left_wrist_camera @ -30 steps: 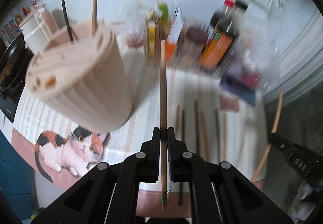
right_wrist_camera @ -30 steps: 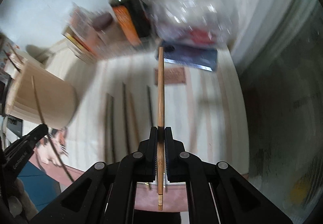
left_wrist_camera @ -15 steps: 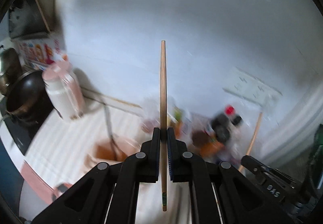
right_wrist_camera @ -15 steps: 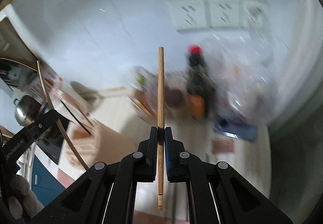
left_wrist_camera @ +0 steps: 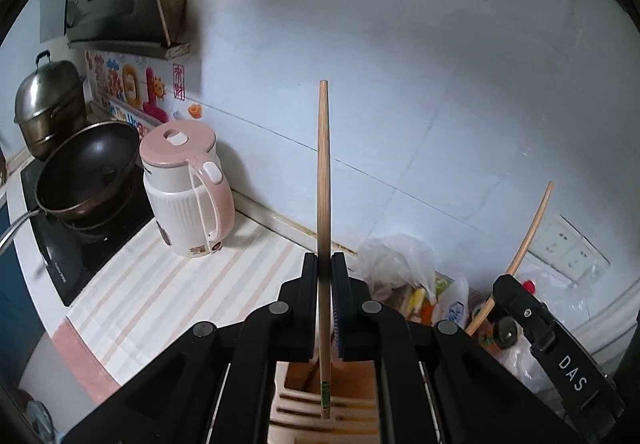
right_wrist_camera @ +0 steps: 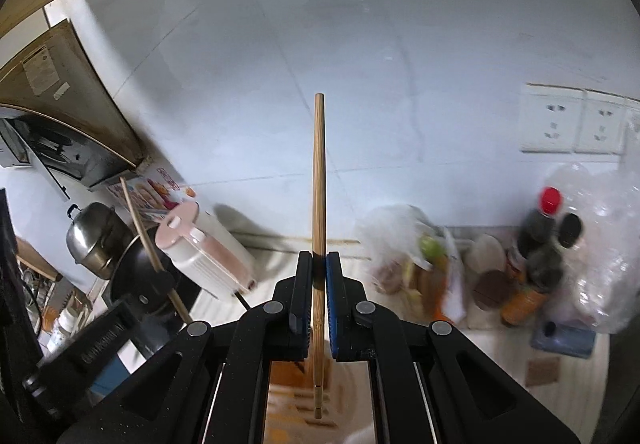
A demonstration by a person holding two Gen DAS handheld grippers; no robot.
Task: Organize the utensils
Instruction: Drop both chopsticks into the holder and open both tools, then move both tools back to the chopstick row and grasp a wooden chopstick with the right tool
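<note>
Both clamped, 1 chopstick each. Left hand-held gripper (left_wrist_camera: 325, 272) pinches the left chopstick (left_wrist_camera: 323, 179) low on the shaft, so most of the length sticks out ahead and the green-banded butt hangs behind the pads. Right hand-held gripper (right_wrist_camera: 319, 270) is clenched on the right chopstick (right_wrist_camera: 318, 179) the same way. A low pinch leaves only a short free end to drop in, my guess.

Utensil holder (left_wrist_camera: 320, 404), beige with a slotted lid, sits directly under the left jaws; the butt looks lined up over a slot, but I can't tell if it's in yet. In the right view the holder (right_wrist_camera: 308, 396) is blurred beneath that stick too.

Both sticks run along the finger axis, which makes aiming at a slot simple.

Kettle (left_wrist_camera: 186, 187) and wok (left_wrist_camera: 86, 171) sit on the tabletop (left_wrist_camera: 160, 284) to the left, clear of the path.

Next, probably: lower, release 1 at a time.
</note>
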